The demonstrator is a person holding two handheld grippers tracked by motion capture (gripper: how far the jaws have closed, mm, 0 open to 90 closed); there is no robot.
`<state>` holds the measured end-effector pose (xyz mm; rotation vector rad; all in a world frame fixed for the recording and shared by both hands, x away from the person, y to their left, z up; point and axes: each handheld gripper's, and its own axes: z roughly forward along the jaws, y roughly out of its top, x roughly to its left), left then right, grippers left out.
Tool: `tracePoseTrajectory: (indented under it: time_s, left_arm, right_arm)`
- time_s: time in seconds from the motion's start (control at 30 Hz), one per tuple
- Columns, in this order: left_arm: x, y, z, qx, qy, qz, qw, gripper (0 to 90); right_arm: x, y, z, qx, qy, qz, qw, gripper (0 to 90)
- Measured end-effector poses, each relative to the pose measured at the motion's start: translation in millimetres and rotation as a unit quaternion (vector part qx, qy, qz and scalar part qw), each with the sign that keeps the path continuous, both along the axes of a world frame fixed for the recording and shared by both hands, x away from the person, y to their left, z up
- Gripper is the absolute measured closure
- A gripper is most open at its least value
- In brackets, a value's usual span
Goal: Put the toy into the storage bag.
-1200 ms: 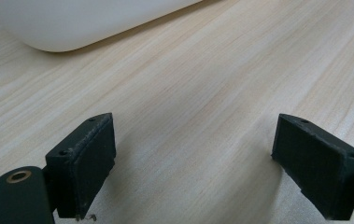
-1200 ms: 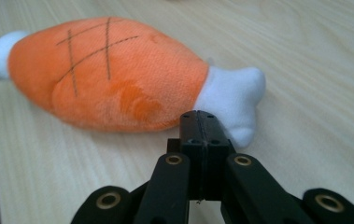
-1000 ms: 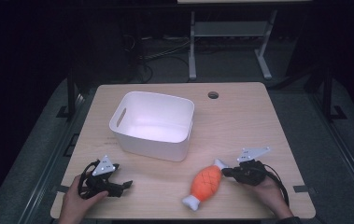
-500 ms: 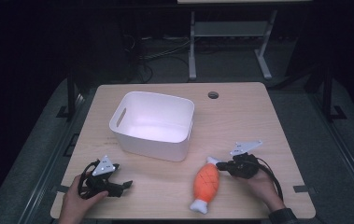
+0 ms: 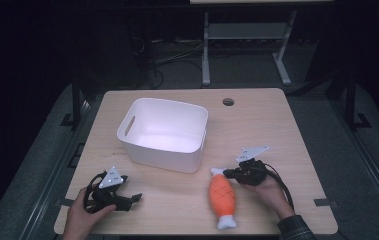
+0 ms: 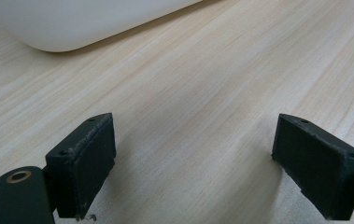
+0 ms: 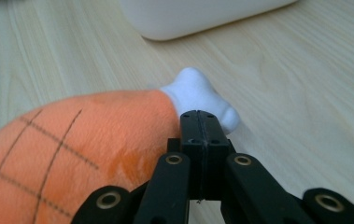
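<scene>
The orange plush toy (image 5: 222,195) is seen lying on the table's (image 5: 297,130) near edge, outside the white bin (image 5: 163,132); nothing is placed yet. The right gripper (image 5: 226,173), jaws closed and empty, is pressed against its white end. The left gripper (image 5: 136,197) is held open.

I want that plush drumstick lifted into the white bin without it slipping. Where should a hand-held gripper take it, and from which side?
Probably by a narrow white bone end of the plush drumstick, coming from above with the jaws across it. The orange middle looks too fat and soft. The end nearest the white bin is handiest, beside the shut right hand-held gripper.
</scene>
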<state>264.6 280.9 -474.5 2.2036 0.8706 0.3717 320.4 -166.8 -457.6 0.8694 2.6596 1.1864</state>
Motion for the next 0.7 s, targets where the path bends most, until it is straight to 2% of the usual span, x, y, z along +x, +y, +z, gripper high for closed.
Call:
tracePoseTrajectory:
  time_s: [0.1,0.7]
  left_arm:
    - [0.0,0.0,0.0,0.000,0.000,0.000,1.0000,12.6]
    - [0.0,0.0,0.0,0.000,0.000,0.000,1.0000,12.6]
  right_arm:
    - [4.0,5.5,1.2,0.001,-0.006,0.005,1.0000,89.6]
    - [14.8,36.7,3.4,0.000,-0.004,0.031,0.9995,89.6]
